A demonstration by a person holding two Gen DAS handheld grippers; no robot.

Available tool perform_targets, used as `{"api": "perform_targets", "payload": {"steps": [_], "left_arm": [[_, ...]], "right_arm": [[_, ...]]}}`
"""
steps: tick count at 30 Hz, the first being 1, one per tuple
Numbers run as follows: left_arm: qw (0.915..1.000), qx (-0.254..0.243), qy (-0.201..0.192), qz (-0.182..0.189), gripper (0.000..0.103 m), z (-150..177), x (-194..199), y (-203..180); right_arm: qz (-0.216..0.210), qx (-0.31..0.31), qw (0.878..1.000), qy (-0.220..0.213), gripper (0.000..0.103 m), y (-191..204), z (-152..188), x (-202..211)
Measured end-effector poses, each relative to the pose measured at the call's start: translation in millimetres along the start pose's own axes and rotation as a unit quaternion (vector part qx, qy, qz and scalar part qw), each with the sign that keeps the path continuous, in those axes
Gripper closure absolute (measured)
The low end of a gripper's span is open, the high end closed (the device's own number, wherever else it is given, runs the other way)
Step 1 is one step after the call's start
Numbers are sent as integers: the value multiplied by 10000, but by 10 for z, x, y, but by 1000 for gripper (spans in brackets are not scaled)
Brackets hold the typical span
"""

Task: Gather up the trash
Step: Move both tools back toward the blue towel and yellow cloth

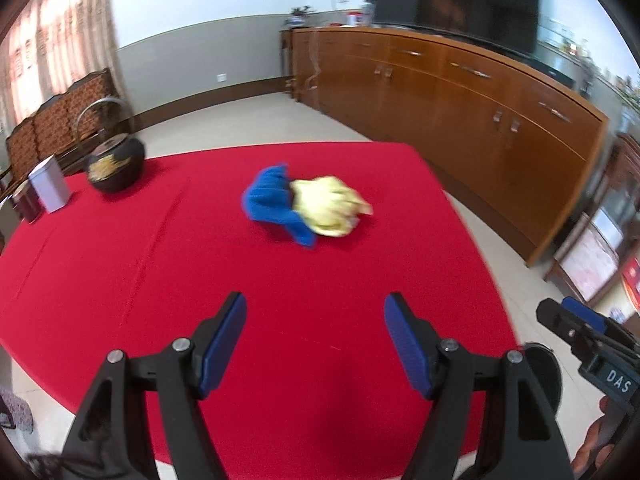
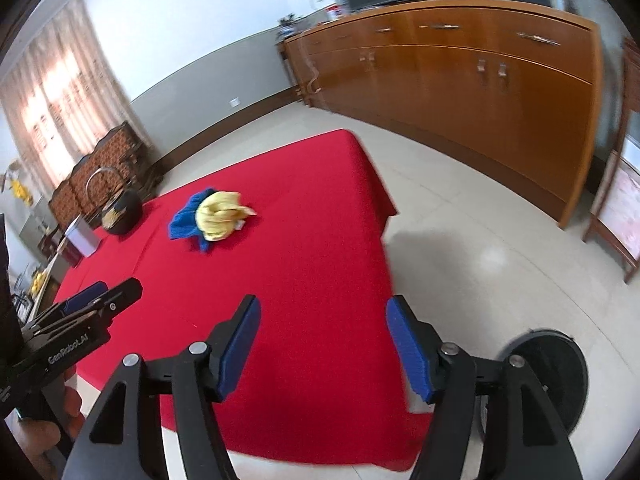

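Both empty: left hand-held gripper (image 1: pixel 315 312) and right hand-held gripper (image 2: pixel 323 314) gape wide; approach yellow wad (image 1: pixel 328 206) at 12 o'clock, pinching its middle clear of blue cloth (image 1: pixel 270 202)

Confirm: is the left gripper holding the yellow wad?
No. The left gripper is open and empty; the yellow wad lies ahead on the red table.

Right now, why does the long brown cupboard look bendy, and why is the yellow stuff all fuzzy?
Left wrist view: the fisheye lens bows the wooden cupboard into a curve, and the yellow wad on the blue cloth is smeared by blur. Right wrist view: the cupboard curves the same way, the red table edge bends, and the corners go dark; the gripper fingers look sharper.
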State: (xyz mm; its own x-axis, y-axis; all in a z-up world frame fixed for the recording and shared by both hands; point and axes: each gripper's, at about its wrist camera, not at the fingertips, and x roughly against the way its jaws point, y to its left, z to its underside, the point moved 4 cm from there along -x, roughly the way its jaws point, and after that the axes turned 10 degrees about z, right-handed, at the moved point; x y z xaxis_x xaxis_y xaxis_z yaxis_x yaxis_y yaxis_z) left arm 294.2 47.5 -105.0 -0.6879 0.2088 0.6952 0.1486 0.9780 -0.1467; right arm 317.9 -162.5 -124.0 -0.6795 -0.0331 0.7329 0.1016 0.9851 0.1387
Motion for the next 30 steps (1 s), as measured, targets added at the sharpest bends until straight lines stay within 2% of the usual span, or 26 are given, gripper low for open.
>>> {"api": "perform_targets", "payload": {"steps": [6, 12, 23, 30], "left_arm": [[9994, 258, -2, -215, 30, -151, -220, 504], [9988, 432, -38, -246, 30, -307, -475, 786], [9986, 424, -48, -304, 30, -549, -814, 938], [9984, 472, -28, -319, 30, -584, -919, 983]], "right_arm": [[-201, 302, 9993, 94, 35, 496, -187, -437], [-380, 540, 9977, 159, 35, 932, -374, -838], [-555, 716, 9958, 135, 31, 1479, -785, -1402], [-545, 681, 9954, 390, 30, 1633, -845, -1791]]}}
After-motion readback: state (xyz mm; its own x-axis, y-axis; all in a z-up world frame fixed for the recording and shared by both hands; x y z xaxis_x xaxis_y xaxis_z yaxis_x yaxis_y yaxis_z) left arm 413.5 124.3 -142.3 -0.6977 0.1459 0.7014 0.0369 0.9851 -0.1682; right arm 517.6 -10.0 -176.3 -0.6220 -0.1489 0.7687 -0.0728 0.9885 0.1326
